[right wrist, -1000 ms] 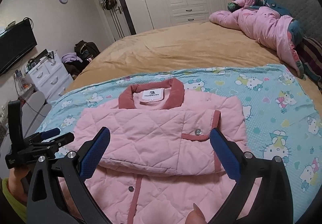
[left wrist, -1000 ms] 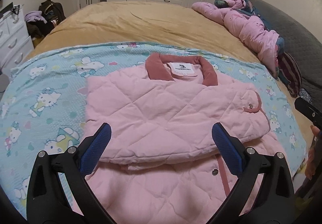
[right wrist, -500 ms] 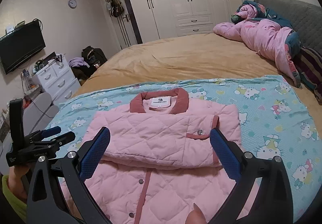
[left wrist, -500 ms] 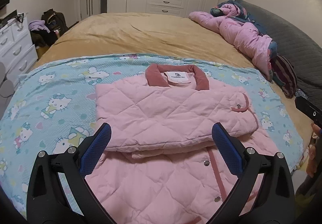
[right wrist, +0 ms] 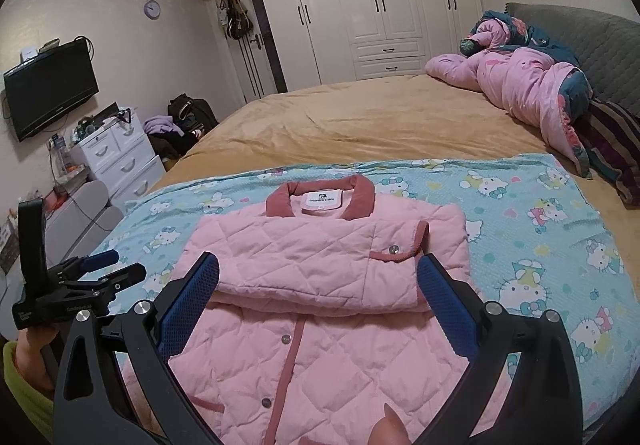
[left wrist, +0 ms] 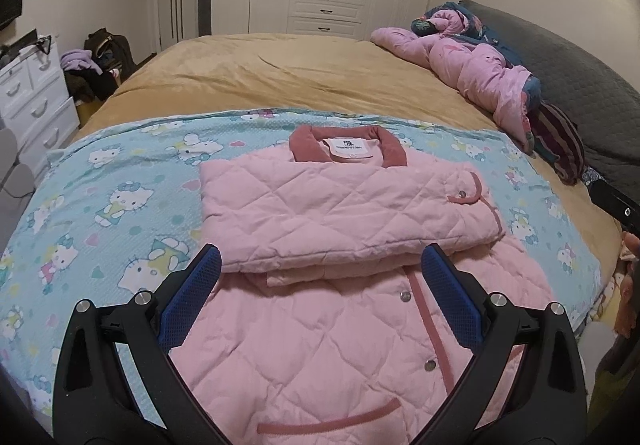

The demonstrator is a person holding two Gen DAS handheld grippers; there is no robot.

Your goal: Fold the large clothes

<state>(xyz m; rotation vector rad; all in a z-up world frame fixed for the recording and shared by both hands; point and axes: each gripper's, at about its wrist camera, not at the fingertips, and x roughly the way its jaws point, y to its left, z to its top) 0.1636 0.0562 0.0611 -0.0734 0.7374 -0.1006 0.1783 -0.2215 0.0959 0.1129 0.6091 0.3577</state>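
Note:
A pink quilted jacket (left wrist: 344, 213) with a dusty-red collar lies front-up on a Hello Kitty sheet (left wrist: 120, 205), its sleeves folded across the chest. It also shows in the right wrist view (right wrist: 320, 265). My left gripper (left wrist: 320, 277) is open and empty, held above the jacket's lower half. My right gripper (right wrist: 318, 277) is open and empty, also above the lower half. The left gripper shows from the side in the right wrist view (right wrist: 116, 265), off the jacket's left edge.
The sheet covers the near part of a tan bed (left wrist: 280, 73). A crumpled pink duvet (left wrist: 480, 73) and a striped pillow (left wrist: 560, 141) lie at the far right. A white dresser (right wrist: 116, 161) and a wall TV (right wrist: 48, 89) stand left.
Both grippers have pulled back and risen away from the jacket, so more of its lower half and the room shows. Both stay open. The jacket has not moved.

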